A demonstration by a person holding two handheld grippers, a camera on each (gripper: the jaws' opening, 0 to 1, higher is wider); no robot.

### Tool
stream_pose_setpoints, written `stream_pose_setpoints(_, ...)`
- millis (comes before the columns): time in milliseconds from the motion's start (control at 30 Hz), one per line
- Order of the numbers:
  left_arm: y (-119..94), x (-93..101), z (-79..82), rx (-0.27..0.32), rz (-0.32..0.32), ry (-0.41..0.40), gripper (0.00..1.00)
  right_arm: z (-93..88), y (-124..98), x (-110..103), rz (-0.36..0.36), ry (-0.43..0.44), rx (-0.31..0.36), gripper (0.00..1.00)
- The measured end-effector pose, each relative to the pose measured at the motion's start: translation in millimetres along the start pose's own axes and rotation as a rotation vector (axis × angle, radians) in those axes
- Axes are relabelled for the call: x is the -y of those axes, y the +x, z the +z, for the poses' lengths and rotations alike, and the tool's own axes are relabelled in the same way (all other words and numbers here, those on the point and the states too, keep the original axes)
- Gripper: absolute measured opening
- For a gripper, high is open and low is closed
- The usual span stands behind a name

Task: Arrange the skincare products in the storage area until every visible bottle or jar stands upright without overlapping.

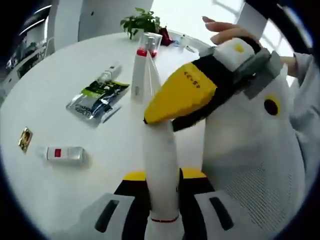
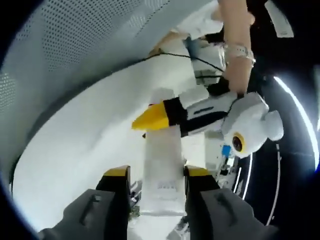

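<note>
A long white tube [image 1: 161, 160] runs up from between my left gripper's [image 1: 163, 176] yellow-tipped jaws, which are shut on its lower end. My right gripper [image 1: 181, 96], white with a yellow beak, comes in from the right and clamps the tube's upper end, a hand [image 1: 226, 31] on top of it. In the right gripper view the same tube [image 2: 162, 170] sits pinched in my right gripper [image 2: 157, 173], and the left gripper [image 2: 154, 119] holds its far end. A tall white tube with a red band [image 1: 139, 75] stands upright on the table behind.
On the round white table [image 1: 60, 60] lie a green-black sachet pack [image 1: 98, 100], a small white tube [image 1: 111, 70], a small white bottle with a red label [image 1: 63, 153] on its side and a gold sachet [image 1: 25, 139]. A clear cup [image 1: 152, 42] and a plant [image 1: 142, 20] stand at the far edge.
</note>
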State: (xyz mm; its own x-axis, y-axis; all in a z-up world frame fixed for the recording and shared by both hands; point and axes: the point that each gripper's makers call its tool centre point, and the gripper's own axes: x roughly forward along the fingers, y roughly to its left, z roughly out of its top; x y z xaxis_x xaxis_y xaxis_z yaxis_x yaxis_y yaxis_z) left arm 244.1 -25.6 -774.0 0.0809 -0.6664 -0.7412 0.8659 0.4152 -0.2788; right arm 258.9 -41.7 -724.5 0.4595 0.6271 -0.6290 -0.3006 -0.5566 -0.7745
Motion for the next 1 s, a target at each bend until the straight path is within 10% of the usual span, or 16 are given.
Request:
stream_pose_setpoints(533, -5, 7.9, 11.9, 0.116, 0.125, 0.175, 0.19, -40.8, -49, 23, 0.030, 1.008, 0.207, 0.38)
stream_pose_setpoints(1000, -7, 20.2, 45.0, 0.281, 0.140, 0.334, 0.19, -16.1, -48, 30, 0.292, 1.175, 0.356, 0.20)
